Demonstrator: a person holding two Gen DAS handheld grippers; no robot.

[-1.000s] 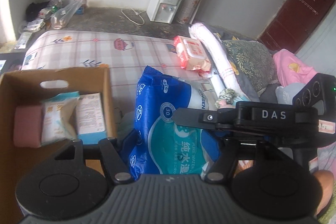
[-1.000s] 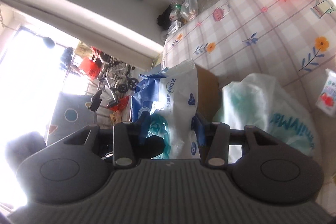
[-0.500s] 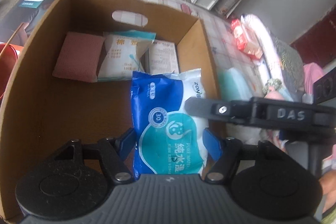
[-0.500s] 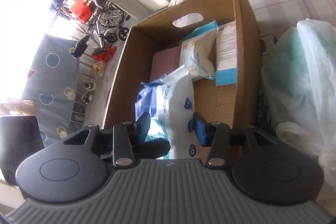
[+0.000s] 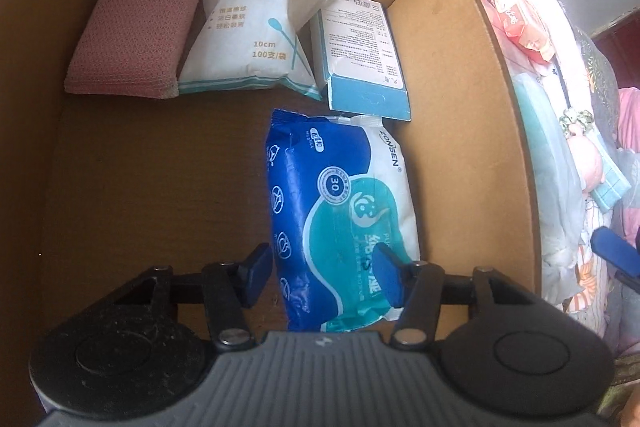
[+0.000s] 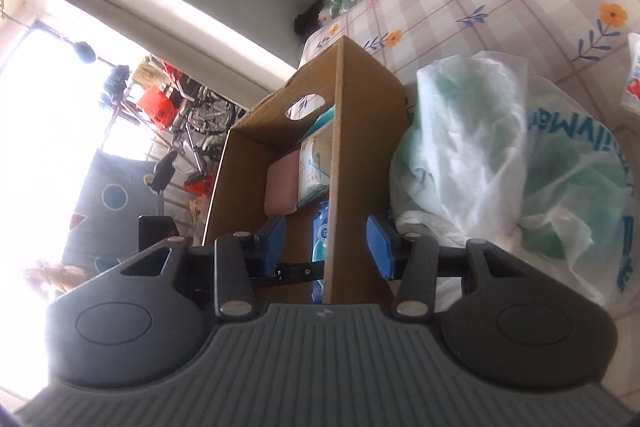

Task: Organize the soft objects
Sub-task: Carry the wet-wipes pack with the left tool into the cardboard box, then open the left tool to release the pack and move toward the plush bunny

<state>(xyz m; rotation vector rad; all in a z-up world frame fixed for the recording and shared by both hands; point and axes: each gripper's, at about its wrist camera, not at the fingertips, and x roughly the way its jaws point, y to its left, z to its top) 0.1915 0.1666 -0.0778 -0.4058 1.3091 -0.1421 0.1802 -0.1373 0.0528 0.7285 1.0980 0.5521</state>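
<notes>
**Left wrist view: wipes pack down in the box, fingers closing round its near end**

Left wrist view has the left gripper over the box floor with its jaws closing. The wipes pack lies between the blue fingers; the left one shows a sliver of gap, the right one overlaps the wrapper, and I cannot tell whether it presses. The pack lies flat on the floor of the box, near the right wall, its far end just beside a blue-and-white carton. Behind sit a swab bag and a pink pad.

The pack looks soft, fairly light, and wrapped in glossy film that creases and may slip. I would grip it across the narrow width at mid-body, not by the crimped end seam, which would fold.

In the right wrist view the right gripper straddles the box's side wall, fingers apart and holding nothing. A plastic bag lies beside the box on the bed.
</notes>
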